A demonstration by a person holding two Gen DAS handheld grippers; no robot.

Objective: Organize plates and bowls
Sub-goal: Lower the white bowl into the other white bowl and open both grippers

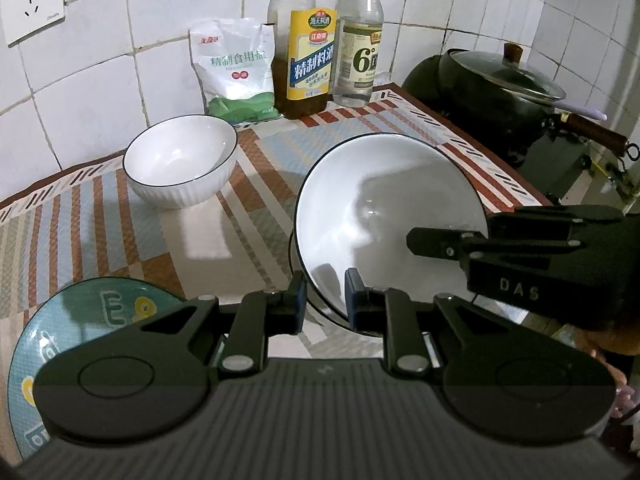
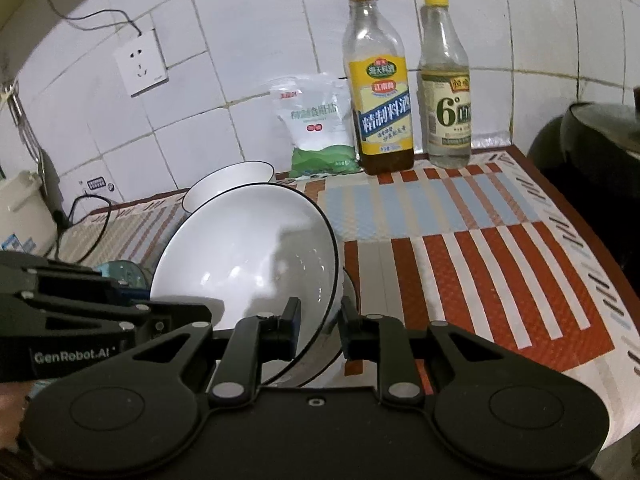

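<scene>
Both the left gripper (image 1: pixel 325 300) and right gripper (image 2: pixel 319 326) pinch the tilted large bowl's (image 1: pixel 384 216) near rim, while the small bowl (image 1: pixel 180 160) sits far-left, upright.

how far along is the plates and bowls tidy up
Nothing looks stacked yet. In hand: the left gripper and right gripper both clamp the rim of the large white bowl, tilted above the mat. Left: the smaller white bowl near the wall and the teal plate sit separately.
</scene>
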